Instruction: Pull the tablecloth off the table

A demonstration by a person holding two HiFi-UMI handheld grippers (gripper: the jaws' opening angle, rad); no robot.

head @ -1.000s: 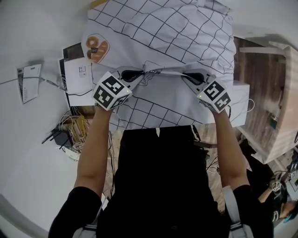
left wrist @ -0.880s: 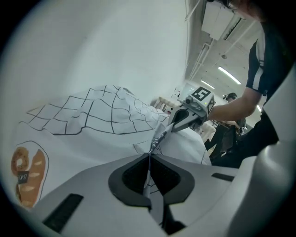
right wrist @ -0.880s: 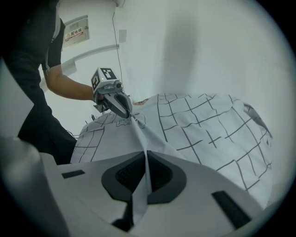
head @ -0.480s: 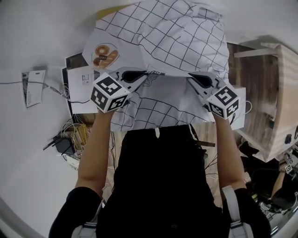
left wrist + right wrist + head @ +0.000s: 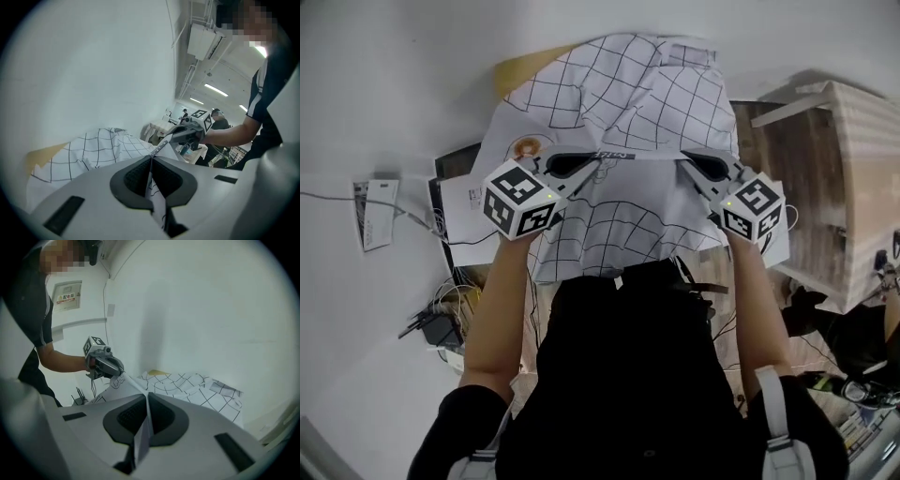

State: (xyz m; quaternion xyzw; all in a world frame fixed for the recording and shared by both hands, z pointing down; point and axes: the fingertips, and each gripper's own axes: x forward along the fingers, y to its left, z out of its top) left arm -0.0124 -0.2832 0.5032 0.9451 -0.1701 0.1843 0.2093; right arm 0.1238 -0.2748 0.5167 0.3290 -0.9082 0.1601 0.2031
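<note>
This looks like a lab or workroom in a commercial building, not a home. The left gripper view shows an open ceiling with long fluorescent strip lights [image 5: 215, 90], bare pipes [image 5: 187, 77] and a white wall-mounted box unit [image 5: 202, 41]. Farther back in that view, another person in dark clothes [image 5: 219, 123] stands among white-draped furniture [image 5: 161, 127]. In the right gripper view, a plain white wall carries a printed notice with a red header [image 5: 66, 297] and a small white wall plate [image 5: 110, 310]. From the head view, a tangle of loose cables and black adapters [image 5: 441, 323] lies on the pale floor [image 5: 356, 309] near a white printed leaflet [image 5: 373, 214], with a raw light-wood shelf unit [image 5: 844, 187] at the right.
</note>
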